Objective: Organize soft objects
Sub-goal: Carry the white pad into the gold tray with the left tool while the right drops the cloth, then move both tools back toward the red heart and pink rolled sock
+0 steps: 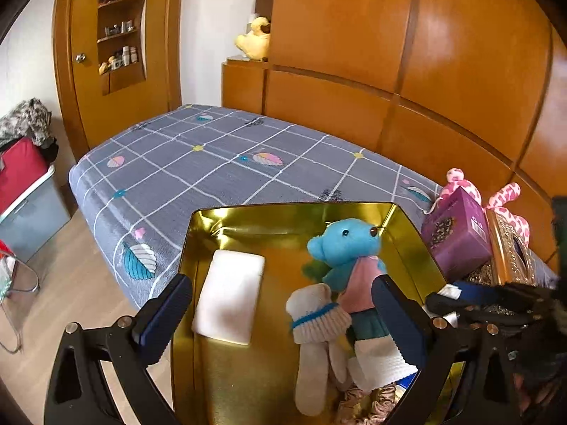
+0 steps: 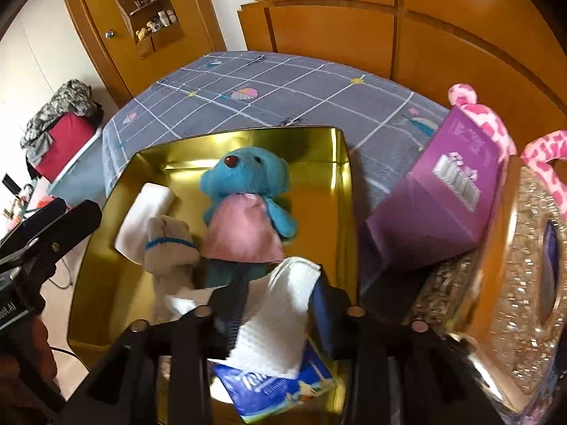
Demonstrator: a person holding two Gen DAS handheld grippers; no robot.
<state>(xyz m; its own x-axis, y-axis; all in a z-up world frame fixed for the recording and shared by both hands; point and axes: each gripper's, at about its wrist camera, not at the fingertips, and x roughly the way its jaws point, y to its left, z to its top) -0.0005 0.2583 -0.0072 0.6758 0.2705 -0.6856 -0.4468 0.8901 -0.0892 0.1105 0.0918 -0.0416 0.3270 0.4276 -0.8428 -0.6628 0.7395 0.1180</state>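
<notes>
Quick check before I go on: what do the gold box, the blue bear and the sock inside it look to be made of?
Gold box: looks like thin metal, tin perhaps, with a mirror-bright gold finish; its walls reflect the contents.
Blue bear: fuzzy plush pile, with a smooth pink fabric dress.
Sock: off-white knit, ribbed at the cuff, with a blue band.

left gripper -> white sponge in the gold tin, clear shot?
Probably yes. The left gripper hangs open over the gold tin, and the white sponge lies bare by its left jaw; the sock lies apart.
</notes>
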